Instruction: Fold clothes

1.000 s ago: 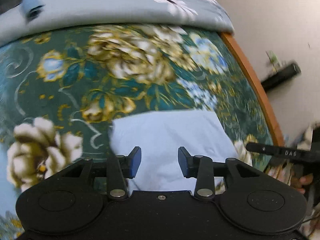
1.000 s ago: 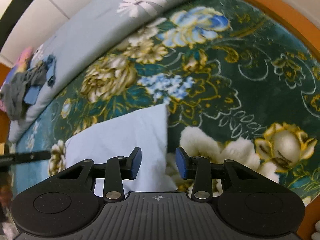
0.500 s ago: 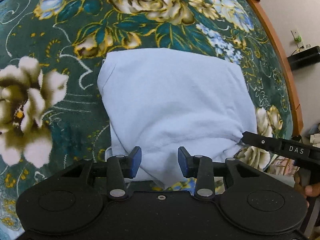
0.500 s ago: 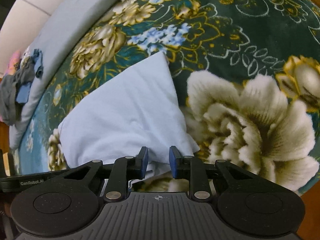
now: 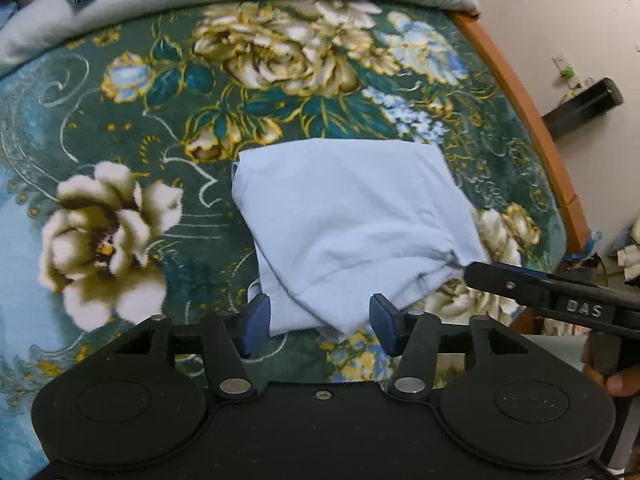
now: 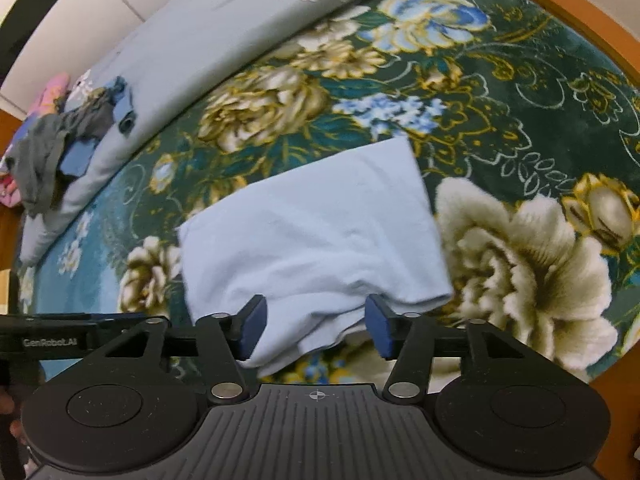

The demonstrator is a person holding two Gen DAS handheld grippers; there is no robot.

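Pale blue cloth [image 5: 352,224] is lying folded on the green flowered blanket [image 5: 120,128], its near edge bunched. Left gripper [image 5: 320,322] is hovering over that edge's left part, right gripper [image 6: 316,326] over its right — both are opening their jaws, pads clear of the fabric. Far left, loose clothes [image 6: 56,152] are sitting on grey bedding [image 6: 208,36].

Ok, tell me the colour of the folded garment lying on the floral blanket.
Pale blue, plain with no print. The folded garment shows best in the left wrist view.
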